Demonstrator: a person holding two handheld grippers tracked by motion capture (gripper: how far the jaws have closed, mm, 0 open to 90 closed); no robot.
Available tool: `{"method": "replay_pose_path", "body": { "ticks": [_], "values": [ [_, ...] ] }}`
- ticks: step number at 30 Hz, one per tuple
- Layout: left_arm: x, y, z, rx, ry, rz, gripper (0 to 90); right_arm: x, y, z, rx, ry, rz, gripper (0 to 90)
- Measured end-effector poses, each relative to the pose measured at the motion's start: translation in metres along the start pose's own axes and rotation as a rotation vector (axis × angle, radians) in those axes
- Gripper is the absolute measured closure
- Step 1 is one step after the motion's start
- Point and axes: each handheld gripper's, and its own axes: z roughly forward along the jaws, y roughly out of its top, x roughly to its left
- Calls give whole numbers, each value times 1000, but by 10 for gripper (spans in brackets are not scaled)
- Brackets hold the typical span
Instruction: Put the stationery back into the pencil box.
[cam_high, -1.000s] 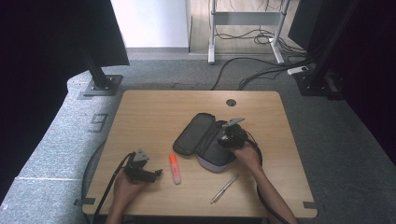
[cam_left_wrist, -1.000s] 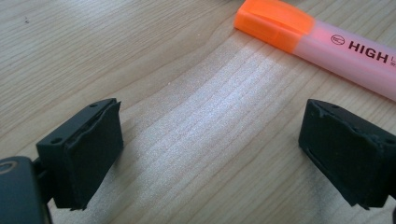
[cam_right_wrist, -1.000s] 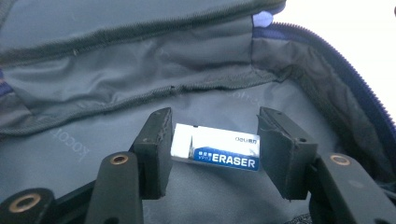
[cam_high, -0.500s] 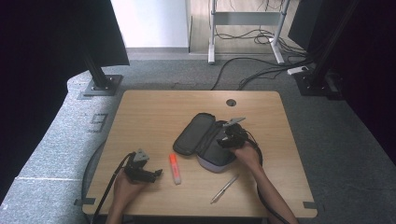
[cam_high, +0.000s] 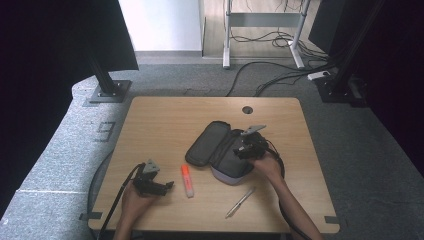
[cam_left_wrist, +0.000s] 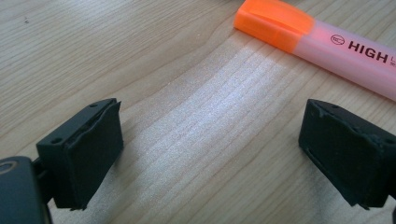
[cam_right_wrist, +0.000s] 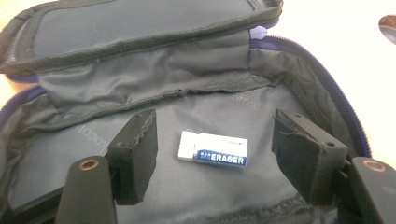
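Since the earlier frame, only a small change: jaws of the right gripper (cam_right_wrist: 217, 128) just opening over the pencil case (cam_high: 205, 142), hands and things otherwise in the same places. Stands now with jaws fairly wide and pads touching nothing. Between them, flat on the grey lining, the white and blue eraser (cam_right_wrist: 213, 149), so apparently already let go inside. Case unzipped, a little right of the middle of the desk (cam_high: 165, 120), lid folded toward the left edge.

Left to do, as it seems: orange highlighter (cam_high: 186, 181) on the bare wood near the front edge, just left of the case; pen (cam_high: 240, 202) close to the front edge, below the case. Left gripper (cam_high: 167, 186) near the front-left corner, jaws wide and empty, pointing at the highlighter. Probably next that one, then the pen, then closing the zip.
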Motion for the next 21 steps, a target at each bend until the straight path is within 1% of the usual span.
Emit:
{"method": "replay_pose_path", "body": {
  "ticks": [6,15,21],
  "values": [
    [0,0,0,0,0,0,61,-2,-4,-10,0,1,-7,313],
    [0,0,0,0,0,0,61,-8,-12,-23,-11,10,7,312],
    [0,0,0,0,0,0,61,-8,-18,-31,-7,13,10,292]
  ]
}}
